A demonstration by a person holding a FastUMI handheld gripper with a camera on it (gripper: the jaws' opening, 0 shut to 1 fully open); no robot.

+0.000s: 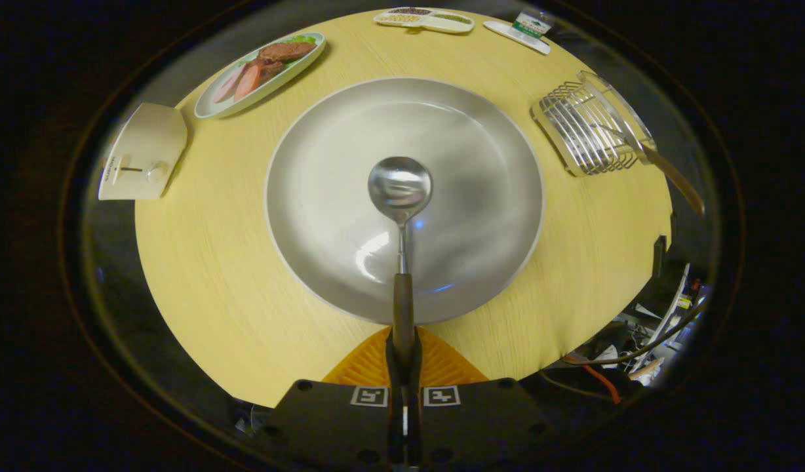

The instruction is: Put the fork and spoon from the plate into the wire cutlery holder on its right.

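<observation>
Spoon (400, 196) lengthwise, bowl pointing ahead

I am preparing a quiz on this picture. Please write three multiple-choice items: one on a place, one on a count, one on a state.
1. Where is the fork?
A. on the plate
B. in the wire cutlery holder
C. on the table

2. How many utensils are over the plate?
A. one
B. two
C. three

3. What is the gripper doing?
A. open above the plate
B. shut on the spoon handle
C. shut on nothing

Answers: 1 B, its handle leans out of the holder. 2 A, the spoon alone. 3 B, both fingers press the handle.
</observation>
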